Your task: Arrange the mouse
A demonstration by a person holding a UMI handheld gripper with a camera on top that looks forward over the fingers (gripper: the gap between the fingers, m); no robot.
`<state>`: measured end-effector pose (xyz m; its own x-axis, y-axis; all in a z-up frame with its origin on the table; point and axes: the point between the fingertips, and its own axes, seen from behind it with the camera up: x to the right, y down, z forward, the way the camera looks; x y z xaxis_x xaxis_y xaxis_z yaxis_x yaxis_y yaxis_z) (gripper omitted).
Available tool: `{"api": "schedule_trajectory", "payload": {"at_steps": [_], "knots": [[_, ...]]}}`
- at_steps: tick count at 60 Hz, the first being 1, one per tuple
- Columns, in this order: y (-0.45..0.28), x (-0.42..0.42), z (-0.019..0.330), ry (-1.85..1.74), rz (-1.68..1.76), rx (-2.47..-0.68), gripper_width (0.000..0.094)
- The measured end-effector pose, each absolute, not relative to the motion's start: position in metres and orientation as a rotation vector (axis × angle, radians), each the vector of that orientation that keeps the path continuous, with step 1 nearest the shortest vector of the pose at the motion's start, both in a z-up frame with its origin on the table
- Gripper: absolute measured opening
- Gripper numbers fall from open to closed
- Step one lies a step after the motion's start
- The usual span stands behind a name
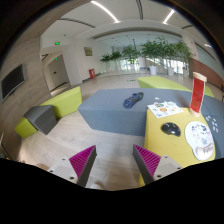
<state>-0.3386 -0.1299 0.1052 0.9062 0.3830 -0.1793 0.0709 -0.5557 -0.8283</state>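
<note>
A black mouse lies on a yellow table ahead and to the right of my fingers. My gripper is open, its two magenta pads spread wide with only the wooden floor between them. The right finger hangs just beside the table's near corner. Nothing is held.
A round white patterned plate and a booklet lie on the same table. A blue carpet with a dark object on it spreads ahead. Yellow-green benches and a grey block stand at left.
</note>
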Motion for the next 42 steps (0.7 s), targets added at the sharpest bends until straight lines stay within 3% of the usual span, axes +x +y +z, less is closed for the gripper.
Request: {"api": "schedule_trajectory", "payload": {"at_steps": [17,28,42], "knots": [[-0.065,-0.237,0.079,-0.276,0.193,-2.145,0.0796],[0.0,-0.143,0.029,-0.34,-0.031,-2.16,0.0796],[0.058,-0.128,0.001,-0.363,-0.015,-2.177,0.0795]]}}
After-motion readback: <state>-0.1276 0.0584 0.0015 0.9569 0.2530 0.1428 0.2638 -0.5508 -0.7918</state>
